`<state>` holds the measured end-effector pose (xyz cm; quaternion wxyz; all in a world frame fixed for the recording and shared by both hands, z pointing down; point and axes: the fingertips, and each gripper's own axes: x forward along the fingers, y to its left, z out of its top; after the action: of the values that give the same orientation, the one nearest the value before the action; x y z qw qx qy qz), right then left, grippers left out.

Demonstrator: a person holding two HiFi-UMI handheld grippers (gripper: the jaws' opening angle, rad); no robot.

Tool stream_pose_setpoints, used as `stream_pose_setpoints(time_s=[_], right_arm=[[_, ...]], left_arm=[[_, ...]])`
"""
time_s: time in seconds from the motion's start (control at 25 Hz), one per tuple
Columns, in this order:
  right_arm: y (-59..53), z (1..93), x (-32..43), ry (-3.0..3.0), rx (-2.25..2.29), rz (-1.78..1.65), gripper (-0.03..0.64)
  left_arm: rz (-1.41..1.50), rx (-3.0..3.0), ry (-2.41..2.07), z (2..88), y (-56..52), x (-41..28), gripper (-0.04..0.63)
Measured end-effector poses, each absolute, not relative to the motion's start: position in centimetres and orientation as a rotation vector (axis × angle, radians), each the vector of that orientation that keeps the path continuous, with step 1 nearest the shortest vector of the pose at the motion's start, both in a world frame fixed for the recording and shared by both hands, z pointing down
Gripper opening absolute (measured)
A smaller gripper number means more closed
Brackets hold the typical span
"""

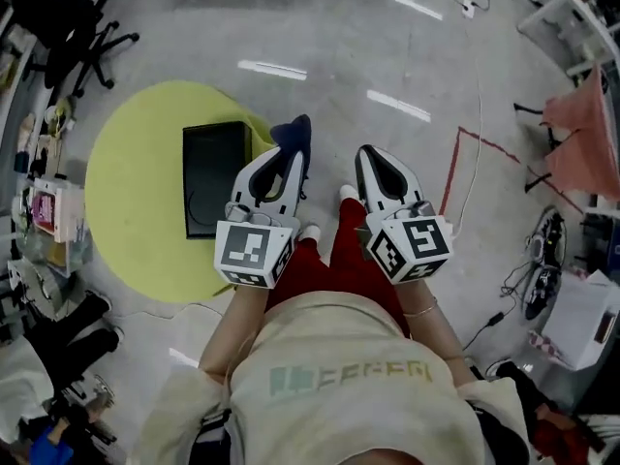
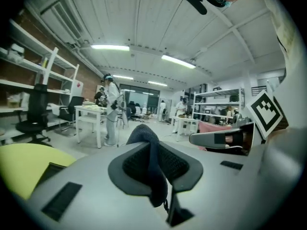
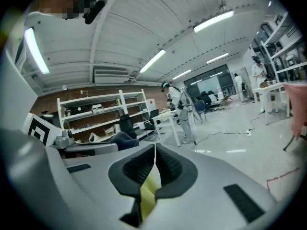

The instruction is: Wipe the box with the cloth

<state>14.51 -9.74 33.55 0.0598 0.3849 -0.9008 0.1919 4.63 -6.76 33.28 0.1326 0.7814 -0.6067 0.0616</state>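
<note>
Dark blue cloth [image 1: 294, 130] clenched in left tool [image 1: 289, 153], sticking out past its tips. Black box [image 1: 215, 177] flat on yellow counter [image 1: 131, 197], just left of that tool. Right tool [image 1: 374, 163] clamped together, empty, alongside.

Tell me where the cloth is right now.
In the head view the dark cloth is clamped in the left gripper, poking out past its tips just right of the black box on the round yellow surface.
</note>
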Motion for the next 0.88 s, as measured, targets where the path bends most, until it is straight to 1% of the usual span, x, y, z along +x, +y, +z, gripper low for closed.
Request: stream_pose_setpoints(time_s=[0.2,0.4,0.68,0.88], right_arm=[[-15.8,33.0,9.4,-2.832,0.719,0.548,0.038],[-19.3,33.4,5.9,-2.856,0.4,0.53,0.038],[-18.5,34.5,-1.1,-2.819,-0.03,0.53,0.038],[-15.3,35.1,-6.5,-2.778,-0.24,0.504,0.038]], left_arm=[[0.111,1.951,-2.082,33.1,-10.2,0.3,0.06],[0.094,1.672,-2.301,33.6,-11.1,-2.5,0.06],[0.075,1.225,-2.542,33.6,-6.2,-7.1,0.06],[0.055,0.997,-2.637,33.4,-1.4,-11.3,0.06]])
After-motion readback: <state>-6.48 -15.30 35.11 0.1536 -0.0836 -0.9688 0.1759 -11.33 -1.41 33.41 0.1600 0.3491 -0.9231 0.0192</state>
